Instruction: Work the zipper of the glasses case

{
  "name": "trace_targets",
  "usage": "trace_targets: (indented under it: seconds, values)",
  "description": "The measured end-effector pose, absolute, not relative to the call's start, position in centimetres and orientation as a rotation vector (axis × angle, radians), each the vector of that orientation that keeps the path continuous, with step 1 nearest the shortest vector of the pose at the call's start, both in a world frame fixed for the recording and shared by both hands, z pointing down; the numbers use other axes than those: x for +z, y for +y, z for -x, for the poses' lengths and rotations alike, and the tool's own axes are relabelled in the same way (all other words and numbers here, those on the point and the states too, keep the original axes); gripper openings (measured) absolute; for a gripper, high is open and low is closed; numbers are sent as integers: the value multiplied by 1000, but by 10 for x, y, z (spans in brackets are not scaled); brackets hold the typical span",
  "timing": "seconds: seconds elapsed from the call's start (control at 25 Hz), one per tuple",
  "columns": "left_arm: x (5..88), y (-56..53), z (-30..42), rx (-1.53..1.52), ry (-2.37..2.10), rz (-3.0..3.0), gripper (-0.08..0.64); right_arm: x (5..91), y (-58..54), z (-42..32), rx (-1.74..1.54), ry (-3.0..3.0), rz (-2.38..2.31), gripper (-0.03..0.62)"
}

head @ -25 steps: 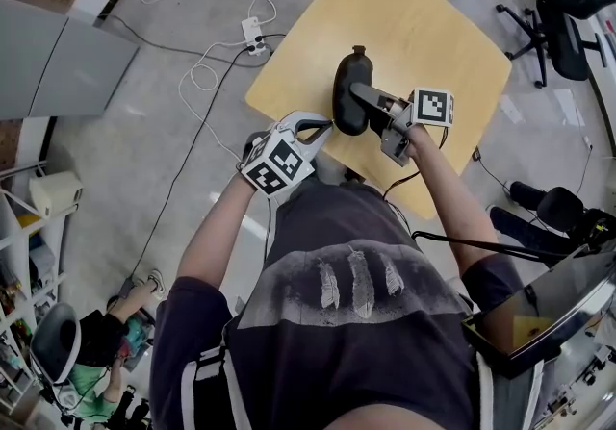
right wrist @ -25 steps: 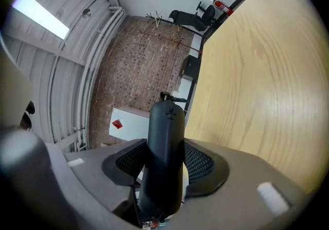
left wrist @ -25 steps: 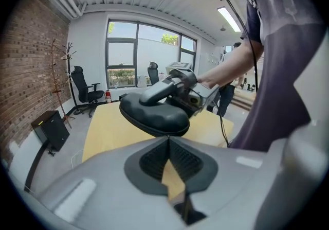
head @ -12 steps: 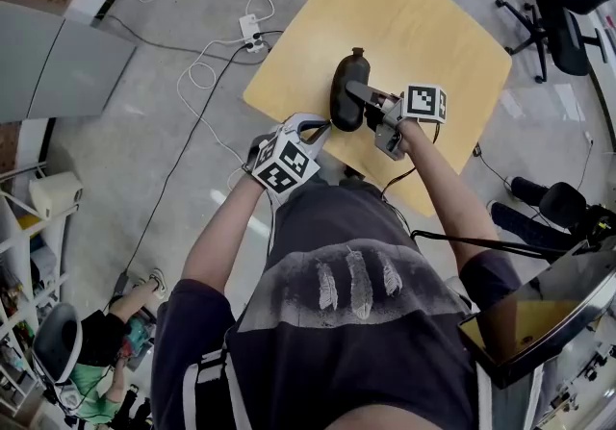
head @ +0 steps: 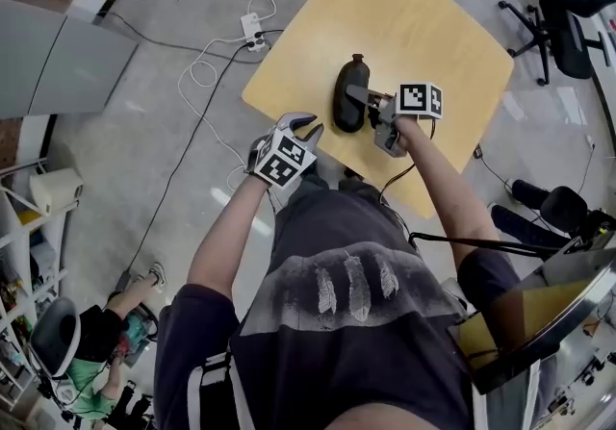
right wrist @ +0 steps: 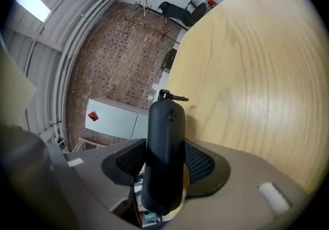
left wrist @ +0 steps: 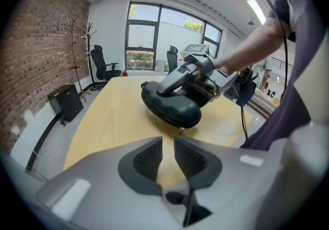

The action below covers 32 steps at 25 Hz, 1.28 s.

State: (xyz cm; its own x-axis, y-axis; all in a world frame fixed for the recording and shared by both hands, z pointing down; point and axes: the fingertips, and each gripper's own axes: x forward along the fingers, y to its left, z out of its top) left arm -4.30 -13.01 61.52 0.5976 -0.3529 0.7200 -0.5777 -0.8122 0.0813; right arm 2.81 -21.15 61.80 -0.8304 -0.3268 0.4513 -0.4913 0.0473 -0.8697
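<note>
A black zipped glasses case (head: 348, 99) rests over the near part of the yellow wooden table (head: 423, 24). My right gripper (head: 353, 95) is shut on the case across its width; in the right gripper view the case (right wrist: 165, 121) stands between the pads, its carry loop (right wrist: 172, 96) at the far end. My left gripper (head: 310, 127) hovers by the table's near edge, a short way from the case's near end. Its jaws have just been opening and nothing is between them. In the left gripper view the left gripper (left wrist: 168, 144) faces the case (left wrist: 172, 106) and its small zipper pull (left wrist: 181, 130).
A power strip (head: 252, 32) with white cables lies on the floor left of the table. Black office chairs (head: 570, 19) stand at the right. Across the room the left gripper view shows windows, more chairs (left wrist: 104, 67) and a black cabinet (left wrist: 66, 103) by the brick wall.
Both grippers and the case have come lower toward the table. The left jaws, shut against the case's near end before, have parted and now stand slightly back from it.
</note>
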Motion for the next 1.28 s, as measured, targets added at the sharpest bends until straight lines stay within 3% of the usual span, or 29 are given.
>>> trace_targets:
  seconds: [0.36, 0.68, 1.28]
  values:
    - [605, -119, 47, 1071, -843, -2480, 63, 629, -210, -33, 1752, -2158, -799, 235]
    - [601, -121, 40, 1104, -1003, -2397, 54, 640, -226, -49, 1404, -2199, -764, 285]
    - [538, -119, 24, 924, -1384, -2205, 3, 589, -215, -59, 1420, -2415, -660, 316]
